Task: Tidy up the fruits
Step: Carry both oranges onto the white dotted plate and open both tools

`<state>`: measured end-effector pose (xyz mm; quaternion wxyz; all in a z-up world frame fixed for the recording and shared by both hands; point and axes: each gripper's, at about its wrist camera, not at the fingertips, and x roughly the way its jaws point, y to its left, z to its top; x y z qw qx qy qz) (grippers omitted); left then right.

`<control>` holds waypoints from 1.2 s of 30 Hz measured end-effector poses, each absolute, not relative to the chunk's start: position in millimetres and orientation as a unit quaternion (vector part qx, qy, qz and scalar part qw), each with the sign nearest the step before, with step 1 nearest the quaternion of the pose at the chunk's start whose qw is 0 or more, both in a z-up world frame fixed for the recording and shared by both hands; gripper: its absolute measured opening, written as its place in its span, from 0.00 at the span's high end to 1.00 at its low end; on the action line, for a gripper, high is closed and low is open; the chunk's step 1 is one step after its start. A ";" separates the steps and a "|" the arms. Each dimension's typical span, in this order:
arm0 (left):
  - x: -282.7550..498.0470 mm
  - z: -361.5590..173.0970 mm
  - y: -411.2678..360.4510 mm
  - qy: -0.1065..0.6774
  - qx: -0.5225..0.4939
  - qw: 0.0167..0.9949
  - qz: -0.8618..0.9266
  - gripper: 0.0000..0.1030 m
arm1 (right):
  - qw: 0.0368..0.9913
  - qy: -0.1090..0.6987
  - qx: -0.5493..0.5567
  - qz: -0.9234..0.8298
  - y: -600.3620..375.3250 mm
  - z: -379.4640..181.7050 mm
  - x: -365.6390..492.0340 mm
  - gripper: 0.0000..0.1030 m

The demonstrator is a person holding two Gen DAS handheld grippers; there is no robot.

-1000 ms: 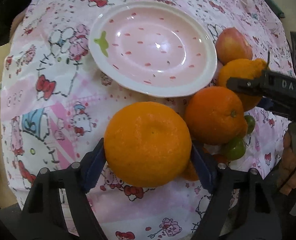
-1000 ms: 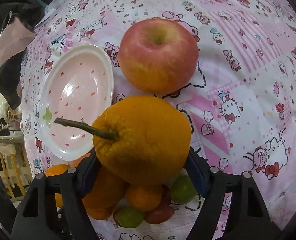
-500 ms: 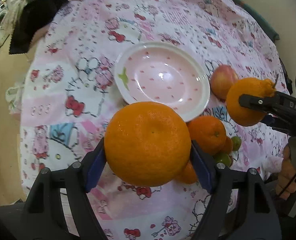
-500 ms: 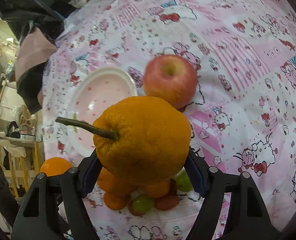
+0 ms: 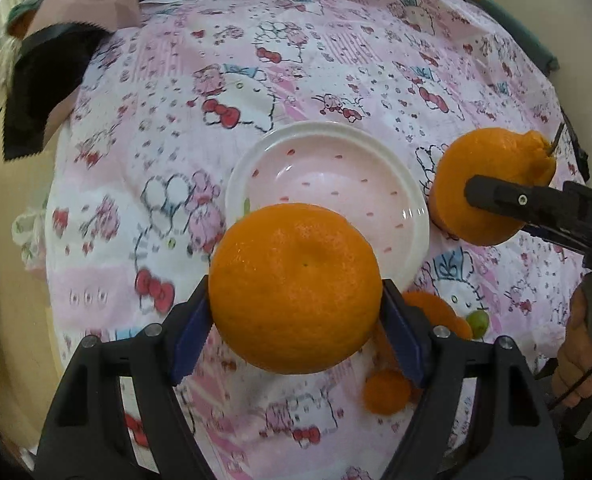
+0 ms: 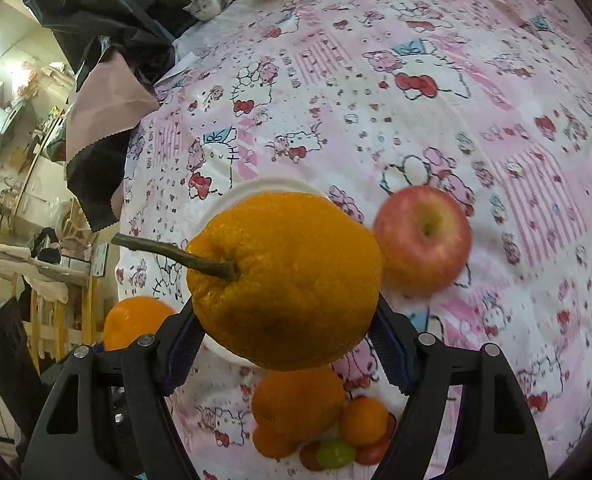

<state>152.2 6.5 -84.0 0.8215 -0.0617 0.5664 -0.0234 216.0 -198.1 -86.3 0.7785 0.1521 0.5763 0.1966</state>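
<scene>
Left hand-held gripper (image 5: 296,300): it squeezes a big round orange (image 5: 294,288) between its blue pads (image 5: 190,330). The orange is up in the air, above the near rim of the plate.
Right hand-held gripper (image 6: 286,328): it squeezes a bumpy orange with a stalk (image 6: 286,280). This one is in the air too. In the left view it hangs at 3 o'clock from the plate.
Plate (image 5: 327,184): pink with a white rim and little red marks. It lies on the surface.
Apple (image 6: 421,238): red and yellow. In the right view it sits on the cloth at 3 o'clock from the bumpy orange.
Fruit pile (image 6: 319,420): small oranges with little green and red fruits, touching each other, at 6 o'clock from the bumpy orange.
Surface (image 5: 335,60): covered with a pink cartoon-cat cloth.
Person's hand (image 5: 575,360): it holds the right tool's handle.
</scene>
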 end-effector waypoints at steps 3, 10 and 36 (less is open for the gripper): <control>170.0 -91.4 4.4 0.568 -0.047 0.821 -0.029 0.27 | 0.778 0.580 0.136 0.199 -188.6 -95.6 228.3 0.24; 199.9 -111.2 2.2 0.570 -0.036 0.820 -0.039 0.27 | 0.760 0.601 0.130 0.209 -168.0 -119.5 249.9 0.24; 234.7 -148.8 5.1 0.588 -0.037 0.807 -0.046 0.23 | 0.729 0.656 0.119 0.156 -138.4 -161.1 272.9 0.20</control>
